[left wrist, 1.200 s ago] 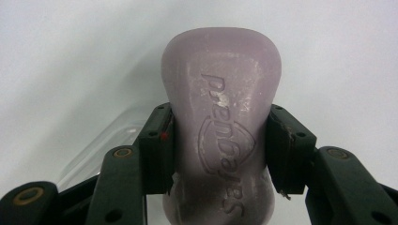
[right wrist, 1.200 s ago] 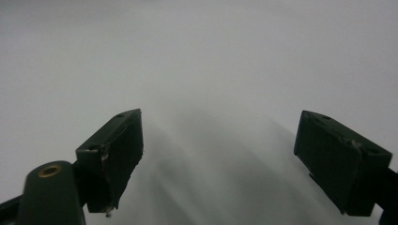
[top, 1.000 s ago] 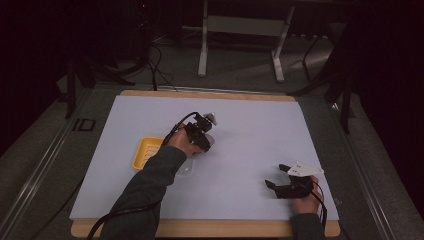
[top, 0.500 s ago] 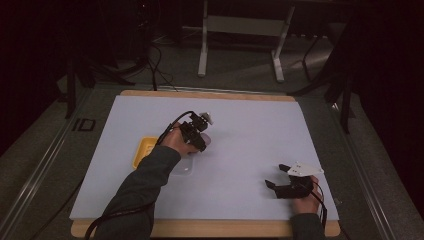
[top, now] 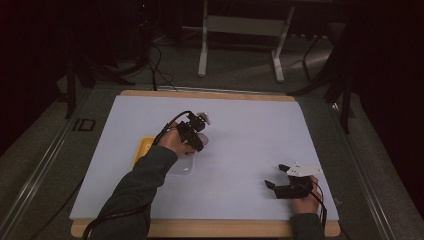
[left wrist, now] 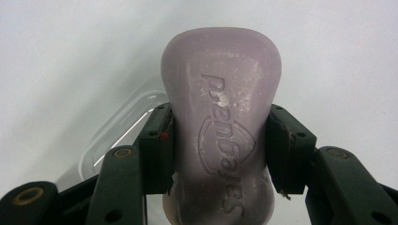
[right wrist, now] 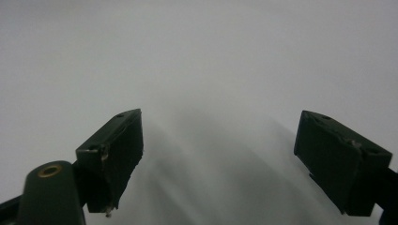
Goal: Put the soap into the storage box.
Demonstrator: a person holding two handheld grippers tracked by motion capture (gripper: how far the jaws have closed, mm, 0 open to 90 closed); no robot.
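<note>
A lilac soap bar (left wrist: 220, 117) with embossed lettering stands clamped at its narrow waist between the two black jaws of my left gripper (left wrist: 219, 145), which is shut on it. From above, that gripper (top: 194, 134) hovers over the middle-left of the white table mat (top: 250, 130). A clear plastic box (left wrist: 117, 136) lies just beneath and behind the soap; it also appears by the left forearm (top: 182, 169). My right gripper (top: 275, 175) rests near the front right of the mat, open, with bare mat between its jaws (right wrist: 220, 150).
A yellow flat object (top: 142, 149) lies on the mat left of the left hand, partly behind the sleeve. Cables trail from both grippers. The mat's wooden front edge (top: 215, 229) is near the forearms. Beyond the table stand a metal frame (top: 240, 40) and dark floor.
My left gripper with the soap has drifted slightly left and toward the person, over the clear box. The right gripper has stayed put.
</note>
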